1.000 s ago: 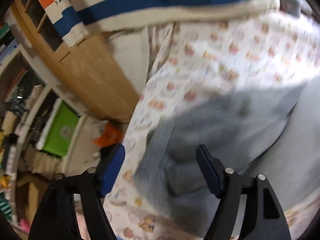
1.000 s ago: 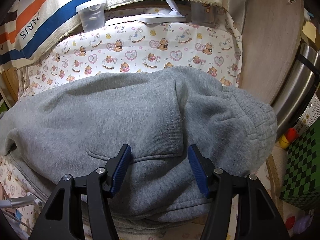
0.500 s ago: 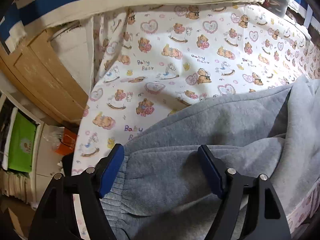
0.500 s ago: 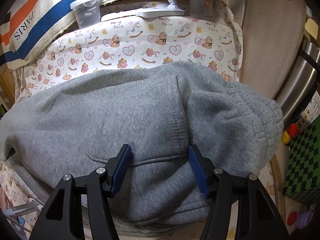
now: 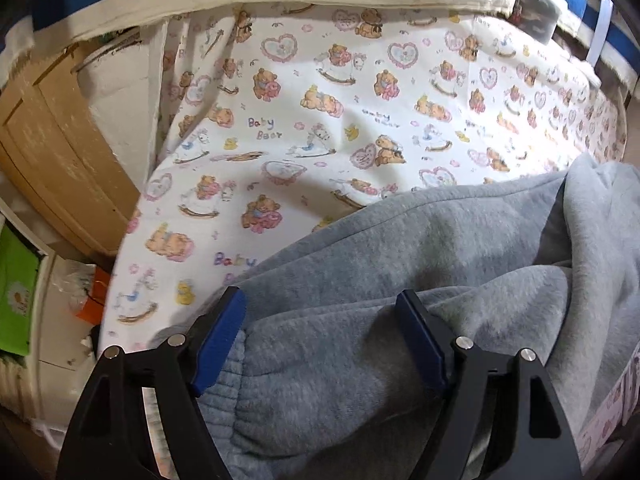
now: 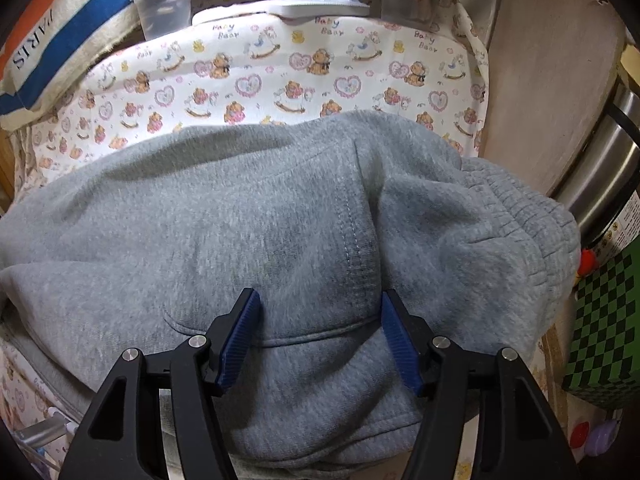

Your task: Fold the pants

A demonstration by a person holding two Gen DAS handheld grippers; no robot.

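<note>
Grey sweatpants (image 5: pixel 400 248) lie bunched on a bear-print sheet (image 5: pixel 320 100). My left gripper (image 5: pixel 320 294) hangs open over the leg end, and the ribbed cuff (image 5: pixel 224 392) lies under its left finger. In the right wrist view the pants (image 6: pixel 240 220) fill the middle, with the elastic waistband (image 6: pixel 520 208) at the right. My right gripper (image 6: pixel 319 294) straddles a mound of fabric at the pocket seam. Its jaws are opening, and the cloth sits between them without being pinched.
A striped blue, orange and cream cloth (image 6: pixel 60 40) hangs along the far edge, with a clear plastic tub (image 6: pixel 164 4) and a white lamp base (image 6: pixel 312 6) beside it. A wooden cabinet (image 5: pixel 60 152) stands left of the sheet. A green checkered box (image 6: pixel 600 320) and a metal cylinder (image 6: pixel 608 140) stand at the right.
The left gripper swung from the table's left side toward the pants and sank over the leg cuff. The right gripper stayed over the pocket area, with the pants shifting slightly beneath it.
</note>
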